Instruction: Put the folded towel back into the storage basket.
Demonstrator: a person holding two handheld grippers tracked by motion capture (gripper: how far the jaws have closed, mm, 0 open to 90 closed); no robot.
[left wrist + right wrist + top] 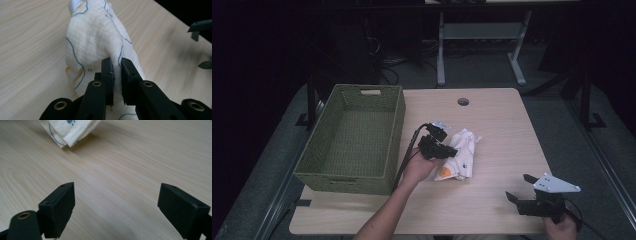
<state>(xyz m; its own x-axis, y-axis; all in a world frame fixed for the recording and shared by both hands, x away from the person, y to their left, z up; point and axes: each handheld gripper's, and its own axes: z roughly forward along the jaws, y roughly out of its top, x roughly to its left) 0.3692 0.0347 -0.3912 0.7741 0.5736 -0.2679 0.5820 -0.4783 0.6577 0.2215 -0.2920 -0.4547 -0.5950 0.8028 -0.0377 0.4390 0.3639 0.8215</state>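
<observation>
A folded white cloth point(461, 154) with blue line drawings and orange patches lies on the wooden table point(492, 115), right of the basket. My left gripper point(449, 149) sits at the cloth's left side. In the left gripper view the jaws are shut on a raised fold of the cloth point(100, 37), pinched at the left gripper point(117, 68). My right gripper point(518, 188) hovers near the table's front right corner, open and empty. In the right gripper view, the right gripper point(117, 202) spreads wide over bare wood, with the cloth's corner point(72, 130) farther off.
A green woven basket point(354, 137) stands empty on the table's left part. A round cable hole point(463, 101) sits near the far edge. Desk legs and cables fill the dark floor beyond. The other gripper's jaw tips point(200, 27) show at the right edge of the left gripper view.
</observation>
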